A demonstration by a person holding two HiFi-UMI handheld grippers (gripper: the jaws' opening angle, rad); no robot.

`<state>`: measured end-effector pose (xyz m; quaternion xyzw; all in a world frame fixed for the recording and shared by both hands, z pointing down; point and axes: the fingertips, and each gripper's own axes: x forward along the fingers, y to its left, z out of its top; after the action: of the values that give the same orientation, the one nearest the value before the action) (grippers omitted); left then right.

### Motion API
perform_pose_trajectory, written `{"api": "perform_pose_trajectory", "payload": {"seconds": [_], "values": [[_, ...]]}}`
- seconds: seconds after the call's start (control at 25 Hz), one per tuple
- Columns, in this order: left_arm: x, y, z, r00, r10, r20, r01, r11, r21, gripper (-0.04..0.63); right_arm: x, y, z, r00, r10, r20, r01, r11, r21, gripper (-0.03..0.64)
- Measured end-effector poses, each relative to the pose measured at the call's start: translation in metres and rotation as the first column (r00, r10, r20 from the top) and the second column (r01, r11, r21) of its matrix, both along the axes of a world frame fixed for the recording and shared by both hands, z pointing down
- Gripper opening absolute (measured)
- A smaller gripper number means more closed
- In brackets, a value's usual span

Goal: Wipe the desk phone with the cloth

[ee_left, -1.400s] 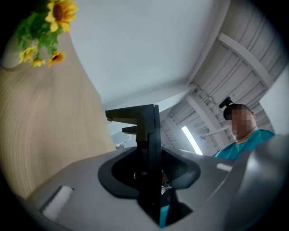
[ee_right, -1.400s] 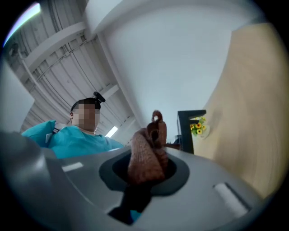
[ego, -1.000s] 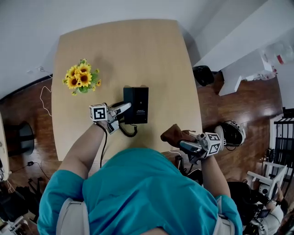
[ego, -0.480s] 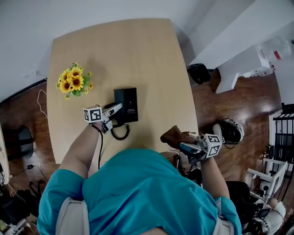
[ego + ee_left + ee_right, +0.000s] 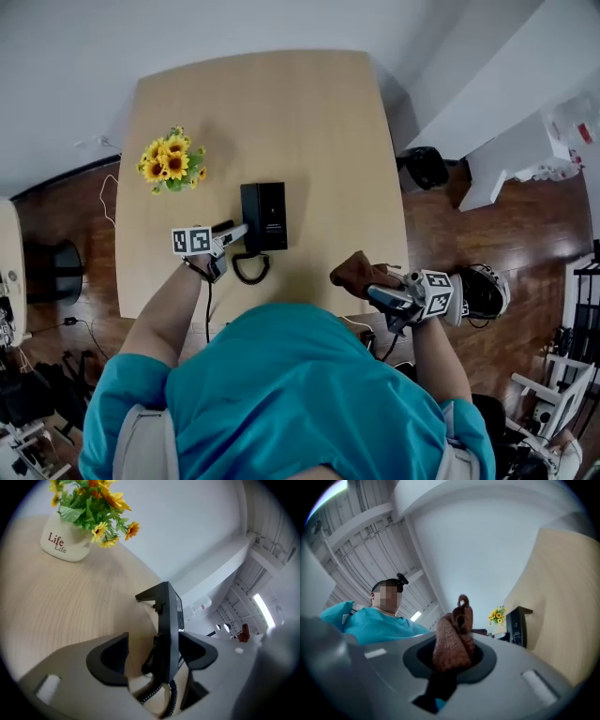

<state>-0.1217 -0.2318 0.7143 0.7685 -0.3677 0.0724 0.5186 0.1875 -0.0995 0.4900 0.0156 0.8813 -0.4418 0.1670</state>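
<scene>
- As the jaws of the left hand-held gripper are opening around the desk phone, mid-frame on the worktop, wiping looks unstarted.
- Lower right, the right hand-held gripper clamps the cloth; next it must reach the phone.

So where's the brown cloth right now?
The brown cloth is pinched in the right gripper, over the table's near right corner in the head view, off to the right of the desk phone and not touching it.
</scene>
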Motion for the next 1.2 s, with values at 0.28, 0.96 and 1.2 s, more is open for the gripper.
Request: {"api": "perform_pose_trajectory", "payload": {"seconds": [0.28, 0.96, 1.2], "values": [[-0.015, 0.041, -0.03, 0.986, -0.167, 0.007, 0.166, 0.983, 0.073, 0.347, 0.011, -0.007, 0.011, 0.998, -0.063, 0.012, 0.063, 0.998, 0.007, 0.06], [-0.132, 0.261, -0.178, 0.987, 0.01, -0.163, 0.062, 0.901, 0.429, 0.118, -0.139, 0.11, -0.005, 0.843, 0.448, -0.298, -0.403, 0.892, 0.203, 0.06], [-0.14, 0.334, -0.202, 0.986, 0.007, -0.164, 0.071, 0.88, 0.469, 0.006, -0.146, 0.178, -0.028, 0.764, 0.517, -0.386, -0.419, 0.853, 0.312, 0.06]]}}
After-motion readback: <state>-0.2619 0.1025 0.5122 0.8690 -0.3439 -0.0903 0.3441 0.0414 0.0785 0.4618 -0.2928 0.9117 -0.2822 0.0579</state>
